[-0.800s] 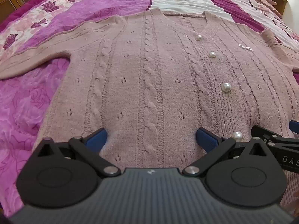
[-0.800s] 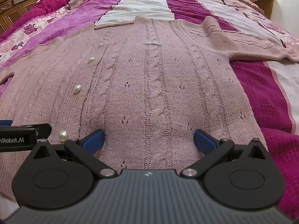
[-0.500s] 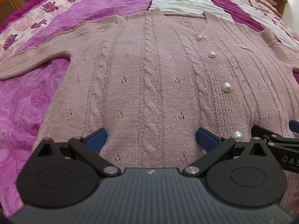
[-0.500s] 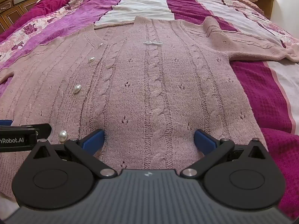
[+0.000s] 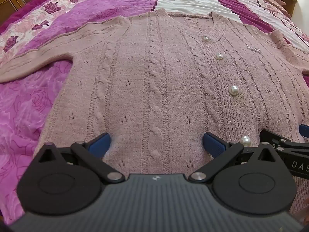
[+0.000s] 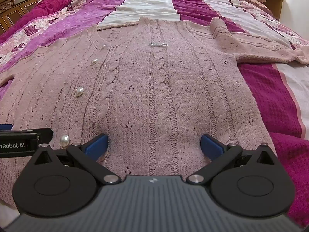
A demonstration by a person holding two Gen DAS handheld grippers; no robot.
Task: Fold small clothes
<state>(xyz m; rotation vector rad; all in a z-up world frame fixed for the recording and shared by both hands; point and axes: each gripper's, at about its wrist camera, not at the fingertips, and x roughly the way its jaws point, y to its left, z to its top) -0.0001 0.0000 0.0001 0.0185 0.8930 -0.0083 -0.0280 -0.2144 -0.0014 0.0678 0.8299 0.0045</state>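
- The left sleeve (image 5: 38, 58) lies stretched out flat to the left of the cardigan (image 5: 154, 89) body, on the bed (image 5: 25, 100); being thin and floppy, it should fold inward with a pinch near the cuff or at the shoulder seam.
- The left tool (image 5: 156, 142) sits low over the cardigan's hem, left of the button line, its blue pads spread wide with knit between them but nothing gripped.
- The cardigan is a pink cable-knit, laid face up and buttoned across the bed, neckline at the far end. It looks soft, thick and a little stretchy, light to lift, likely to sag and drag rather than keep a crease. The ribbed hem is the firmest edge to take.
- The pearl buttons (image 5: 234, 90) run down its middle; they are hard and smooth, so pads would slip there, and I would avoid them.
- The right tool (image 6: 154, 143) rests over the hem right of the buttons, likewise wide open and empty.
- The right sleeve (image 6: 260, 48) is rumpled near the cardigan's shoulder and probably needs smoothing first.
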